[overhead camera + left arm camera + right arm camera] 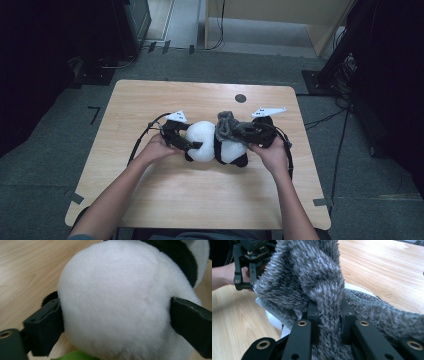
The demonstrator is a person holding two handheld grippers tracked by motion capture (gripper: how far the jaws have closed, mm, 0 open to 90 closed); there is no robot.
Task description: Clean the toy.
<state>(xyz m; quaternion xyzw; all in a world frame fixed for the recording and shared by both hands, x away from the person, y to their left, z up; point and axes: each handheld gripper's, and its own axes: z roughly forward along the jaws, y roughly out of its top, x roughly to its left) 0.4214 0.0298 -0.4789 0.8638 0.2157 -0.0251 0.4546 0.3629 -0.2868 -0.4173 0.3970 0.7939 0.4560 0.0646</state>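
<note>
Centre of the high view: plush panda (212, 142) lying on the wooden tabletop (150, 100), between both hands. Left hand-held gripper (192, 146) at the panda's left side, jaws spread wide around the round white head, one jaw at each side in the left gripper view, whether pressing cannot be told. Right hand-held gripper (328, 315) clamped tight on a fuzzy grey scarf (312, 277), which drapes over the panda's body toward the upper middle of the frame.

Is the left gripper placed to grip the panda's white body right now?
Probably yes: the left gripper has its jaws wide open on either side of the panda's white body, with nothing between them and the plush.
</note>
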